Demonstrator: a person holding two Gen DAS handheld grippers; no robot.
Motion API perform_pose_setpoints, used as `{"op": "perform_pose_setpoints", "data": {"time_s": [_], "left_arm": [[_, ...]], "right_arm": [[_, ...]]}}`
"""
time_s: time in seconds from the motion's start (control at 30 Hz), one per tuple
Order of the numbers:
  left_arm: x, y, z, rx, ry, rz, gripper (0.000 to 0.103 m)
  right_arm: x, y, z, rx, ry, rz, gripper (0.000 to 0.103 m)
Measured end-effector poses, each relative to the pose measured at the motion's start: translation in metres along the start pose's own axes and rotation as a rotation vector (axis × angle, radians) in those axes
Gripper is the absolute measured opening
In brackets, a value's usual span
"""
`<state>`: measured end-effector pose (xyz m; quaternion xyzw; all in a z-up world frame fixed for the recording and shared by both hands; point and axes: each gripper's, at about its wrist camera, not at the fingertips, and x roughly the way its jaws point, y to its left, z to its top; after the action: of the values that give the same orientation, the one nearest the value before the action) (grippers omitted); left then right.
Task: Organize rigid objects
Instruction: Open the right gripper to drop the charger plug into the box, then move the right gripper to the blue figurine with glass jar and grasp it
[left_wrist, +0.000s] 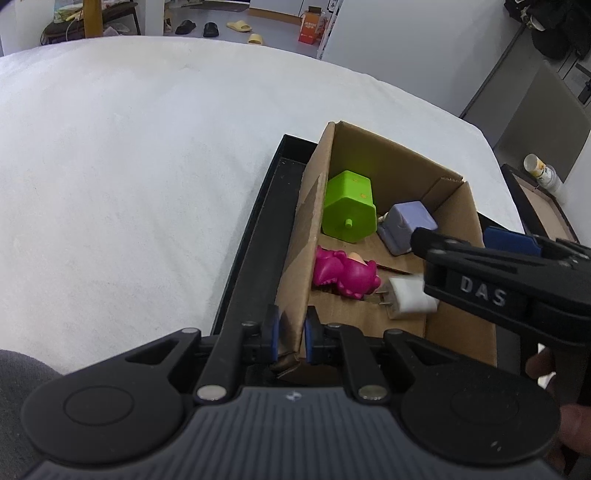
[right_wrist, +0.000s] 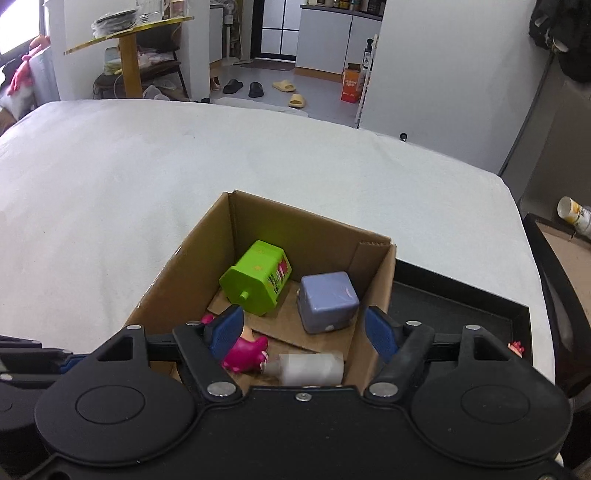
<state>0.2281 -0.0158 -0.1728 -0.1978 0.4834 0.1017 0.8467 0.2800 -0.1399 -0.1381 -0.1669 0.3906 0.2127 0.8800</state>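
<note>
Cardboard box (left_wrist: 369, 206) wall pinched by left tool (left_wrist: 291, 338); right tool (right_wrist: 304, 328) spread, tilted down above it

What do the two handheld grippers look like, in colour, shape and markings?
Both are black plastic. The left gripper and the right gripper each have two slim fingers with blue pads, round discs on the body and silver pin heads. The right one shows raised letters "DAS" on its side. A grey sleeve shows.

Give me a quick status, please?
Left gripper clamped on box wall. Right gripper open above box, white plug lying inside. Nothing blocking.
</note>
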Motion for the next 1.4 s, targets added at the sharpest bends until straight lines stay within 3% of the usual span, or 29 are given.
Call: {"op": "perform_pose_setpoints", "data": {"time_s": [0.6, 1.4], "left_arm": [[0.0, -0.002, -0.001, 0.022, -0.011, 0.009, 0.012], [-0.001, -0.004, 0.0, 0.033, -0.006, 0.028, 0.012]], "right_arm": [[-0.025, -0.021, -0.021, 0.048, 0.079, 0.046, 0.072], [-0.023, -0.086, -0.051, 0.161, 0.086, -0.026, 0.076]]}}
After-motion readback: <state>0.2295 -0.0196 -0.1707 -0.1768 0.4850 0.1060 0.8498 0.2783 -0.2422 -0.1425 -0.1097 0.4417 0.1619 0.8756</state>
